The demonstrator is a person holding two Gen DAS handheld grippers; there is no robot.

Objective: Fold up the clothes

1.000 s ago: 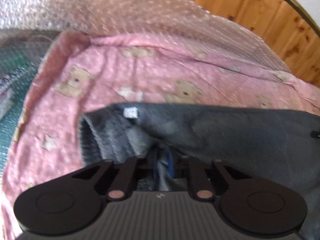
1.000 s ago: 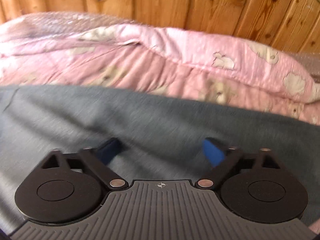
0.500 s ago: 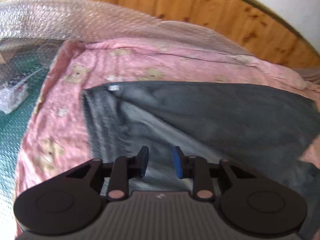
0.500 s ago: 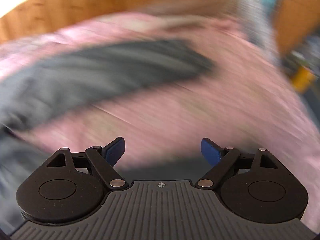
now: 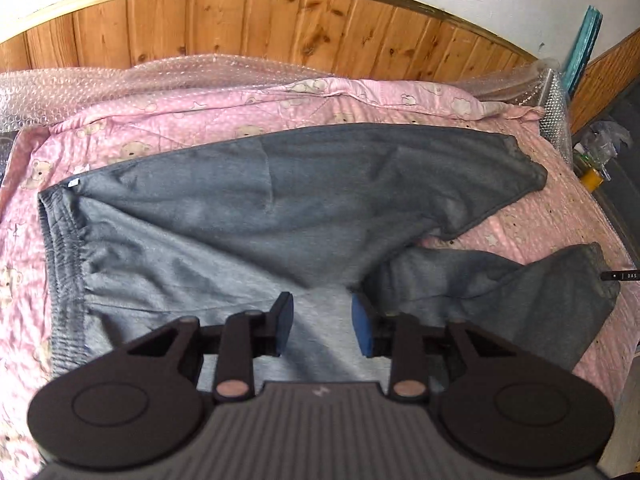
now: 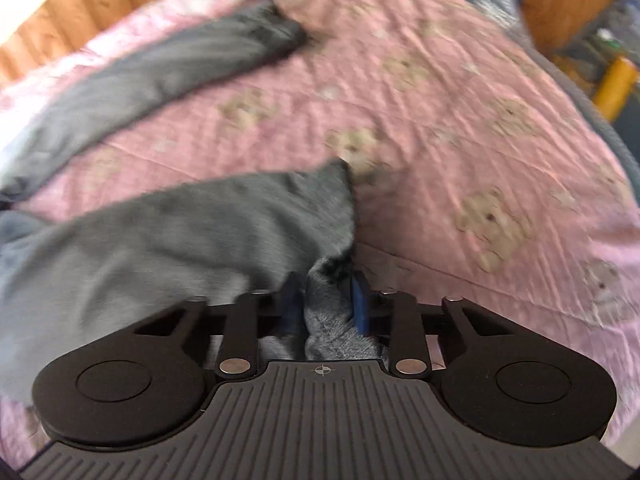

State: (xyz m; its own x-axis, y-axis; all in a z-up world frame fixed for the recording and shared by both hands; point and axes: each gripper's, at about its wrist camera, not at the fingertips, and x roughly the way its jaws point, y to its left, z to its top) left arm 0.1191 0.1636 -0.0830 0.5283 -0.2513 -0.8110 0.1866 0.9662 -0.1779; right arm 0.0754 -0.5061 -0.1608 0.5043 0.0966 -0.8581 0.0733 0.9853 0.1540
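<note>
While the grey sweatpants (image 5: pixel 248 200) lie spread on the pink bear-print quilt (image 5: pixel 400 100), waistband at 9 o'clock, the left gripper (image 5: pixel 322 324) hovers, jaws partly open, empty; right gripper (image 6: pixel 326 300) jaws clamp the near leg cuff (image 6: pixel 336 240).

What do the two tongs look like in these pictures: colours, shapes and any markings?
Both look alike. The left tongs and the right tongs each have two blue pads on black linkage arms with round metal pivots. Behind these sit two round black discs and a dark grey ribbed body with a small mark at its centre: a crosshair on the right, unclear on the left. No cables, sleeves or hands show.
</note>
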